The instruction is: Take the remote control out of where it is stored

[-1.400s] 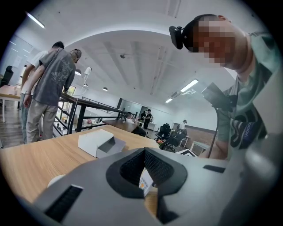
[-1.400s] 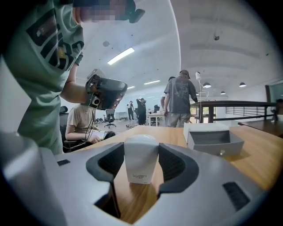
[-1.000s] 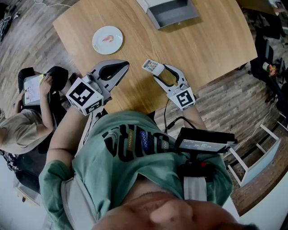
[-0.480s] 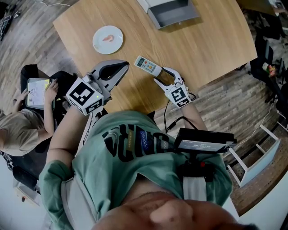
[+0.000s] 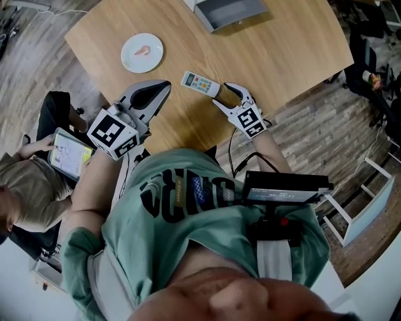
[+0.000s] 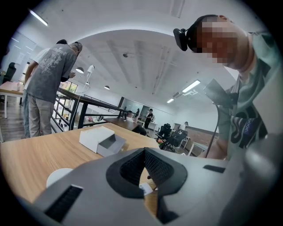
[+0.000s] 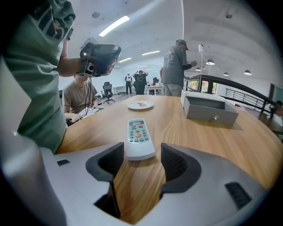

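The white remote control [image 5: 199, 83] [image 7: 140, 137] lies flat on the wooden table [image 5: 282, 56], buttons up. My right gripper [image 5: 223, 94] [image 7: 142, 152] is shut on its near end, a pad against each side and the rest reaching out past the tips. My left gripper [image 5: 164, 84] [image 6: 143, 149] hovers over the table to the left of the remote, shut with its tips touching and nothing between them. The open grey storage box [image 5: 229, 11] [image 7: 210, 109] [image 6: 102, 142] stands at the far edge of the table.
A white plate [image 5: 141, 52] [image 7: 140, 105] with a small red item lies far left on the table. A person with a tablet [image 5: 69, 153] sits at the table's left edge. Another person [image 7: 176, 70] stands beyond the table. White shelving [image 5: 366, 207] stands at the right.
My right gripper has come down with the remote, which was raised and now lies flat on the table, farther from my body. The left gripper has stayed in place.
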`<state>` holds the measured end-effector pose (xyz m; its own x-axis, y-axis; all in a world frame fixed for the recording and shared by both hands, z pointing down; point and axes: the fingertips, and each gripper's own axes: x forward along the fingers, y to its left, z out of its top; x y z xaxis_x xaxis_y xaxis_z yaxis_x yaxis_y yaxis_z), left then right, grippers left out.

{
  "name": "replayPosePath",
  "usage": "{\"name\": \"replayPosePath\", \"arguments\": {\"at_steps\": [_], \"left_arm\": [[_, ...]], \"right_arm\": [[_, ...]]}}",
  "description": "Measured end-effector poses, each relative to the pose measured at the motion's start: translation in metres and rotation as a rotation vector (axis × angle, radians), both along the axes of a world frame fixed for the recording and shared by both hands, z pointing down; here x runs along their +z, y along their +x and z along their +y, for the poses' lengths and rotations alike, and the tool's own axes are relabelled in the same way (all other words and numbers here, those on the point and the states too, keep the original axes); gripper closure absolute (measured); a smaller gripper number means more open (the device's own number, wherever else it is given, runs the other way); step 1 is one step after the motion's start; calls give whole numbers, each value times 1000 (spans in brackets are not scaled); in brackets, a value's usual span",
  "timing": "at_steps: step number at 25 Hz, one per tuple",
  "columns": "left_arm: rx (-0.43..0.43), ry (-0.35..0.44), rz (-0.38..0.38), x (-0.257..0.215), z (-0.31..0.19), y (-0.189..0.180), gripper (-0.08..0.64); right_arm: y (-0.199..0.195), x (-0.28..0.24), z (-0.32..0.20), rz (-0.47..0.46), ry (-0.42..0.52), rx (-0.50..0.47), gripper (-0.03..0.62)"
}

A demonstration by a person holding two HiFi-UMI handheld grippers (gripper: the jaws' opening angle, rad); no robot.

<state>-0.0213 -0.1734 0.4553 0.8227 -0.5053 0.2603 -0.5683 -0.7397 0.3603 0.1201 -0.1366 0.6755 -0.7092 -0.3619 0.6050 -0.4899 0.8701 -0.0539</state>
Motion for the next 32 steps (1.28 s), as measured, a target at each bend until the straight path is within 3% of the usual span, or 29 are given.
{"name": "replayPosePath", "arguments": {"at_steps": [12, 26, 29, 32], "left_arm": [[-52, 6, 25, -14, 11, -36, 557], [-149, 90, 80, -42, 48, -148, 557], [-150, 109, 106, -48, 53, -171, 557], [-141, 128, 141, -50, 58, -190, 557]], "right_arm": [[-5, -33, -17, -69, -31, 97, 344], [-71, -101, -14, -100, -40, 118, 345], [-85, -111, -6, -102, -48, 134, 423], [-93, -121, -1, -96, -44, 181, 556]]}}
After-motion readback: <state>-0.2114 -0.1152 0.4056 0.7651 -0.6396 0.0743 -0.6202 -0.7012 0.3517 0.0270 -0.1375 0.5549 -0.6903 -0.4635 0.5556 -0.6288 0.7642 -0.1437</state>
